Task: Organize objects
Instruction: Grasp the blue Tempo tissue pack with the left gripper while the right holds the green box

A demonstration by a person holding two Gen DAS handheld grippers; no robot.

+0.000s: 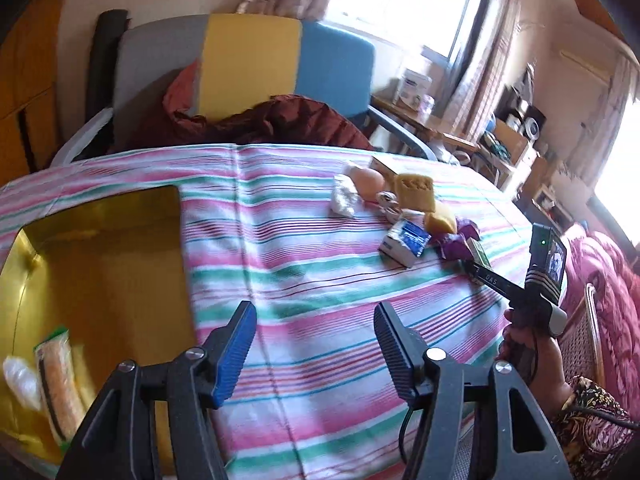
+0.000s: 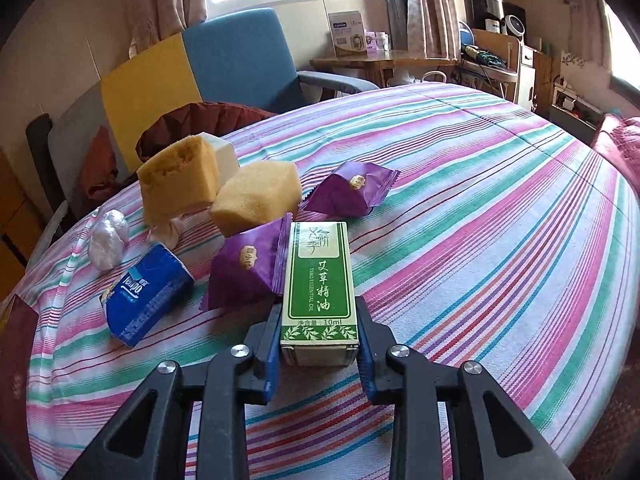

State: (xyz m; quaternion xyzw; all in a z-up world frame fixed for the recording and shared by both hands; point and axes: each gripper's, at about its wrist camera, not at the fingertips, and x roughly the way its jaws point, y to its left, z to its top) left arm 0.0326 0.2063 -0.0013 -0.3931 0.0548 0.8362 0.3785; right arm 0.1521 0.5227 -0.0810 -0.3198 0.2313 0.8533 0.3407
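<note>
Green-and-white oil box point(image 2: 319, 288) sits clamped in the right tool point(image 2: 319, 344), just beside the purple sachet point(image 2: 246, 266) on the striped tabletop point(image 2: 480, 240). Lift straight, clearing that sachet, toward the gold tray point(image 1: 100, 264); left tool point(image 1: 314, 340) gapes empty beside the tray.

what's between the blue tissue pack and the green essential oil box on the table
A purple foil sachet lies between the blue tissue pack and the green box, seen in the right wrist view.
</note>
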